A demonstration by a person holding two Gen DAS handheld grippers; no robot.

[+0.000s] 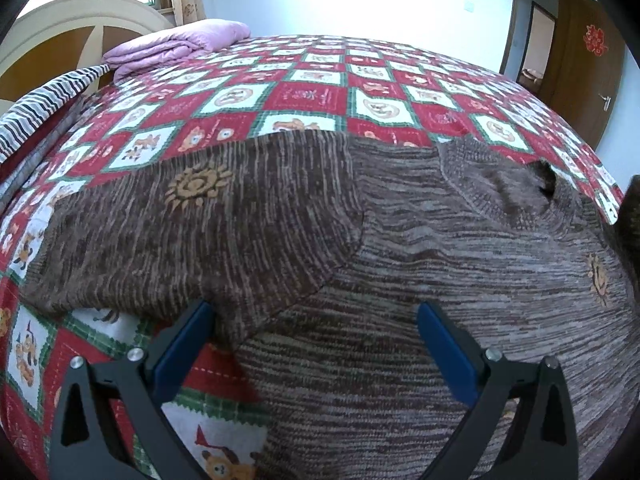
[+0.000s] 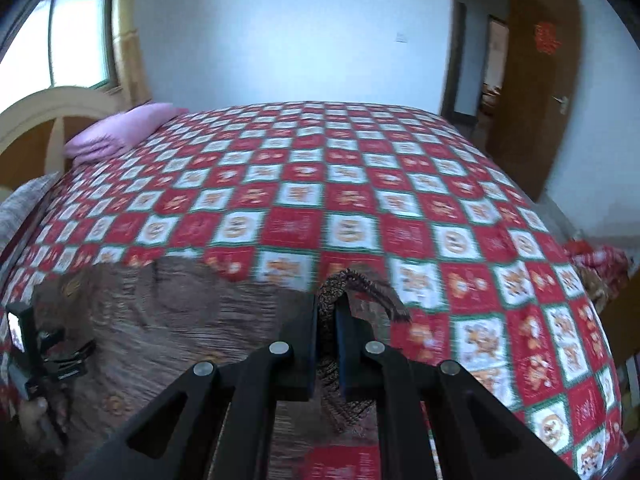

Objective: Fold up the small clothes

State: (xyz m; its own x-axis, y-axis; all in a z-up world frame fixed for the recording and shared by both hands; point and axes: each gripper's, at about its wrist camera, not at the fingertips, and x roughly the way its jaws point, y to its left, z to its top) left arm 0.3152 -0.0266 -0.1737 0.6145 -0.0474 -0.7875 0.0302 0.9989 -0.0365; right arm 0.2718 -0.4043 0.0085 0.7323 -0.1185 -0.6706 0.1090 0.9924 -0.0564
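Left gripper (image 1: pixel 316 320) is hovering with jaws spread wide over the sweater (image 1: pixel 400 280) — gripping nothing. Right gripper (image 2: pixel 326 320) is clamping a sweater fold — jaws nearly closed — above the bedspread (image 2: pixel 360 184).

We have two fisheye views, each looking forward along its own gripper's fingers across the bed (image 1: pixel 308 92) toward the far wall. Our left wrist view sits low and close over the sweater (image 1: pixel 400 280), which fills its lower half. Our right wrist view rides higher and farther back, taking in most of the bed (image 2: pixel 360 184). Both share the sweater (image 2: pixel 180 312), pink quilt (image 1: pixel 180 46) (image 2: pixel 120 132) at the far left corner, and door (image 1: pixel 584 64) (image 2: pixel 540 92)
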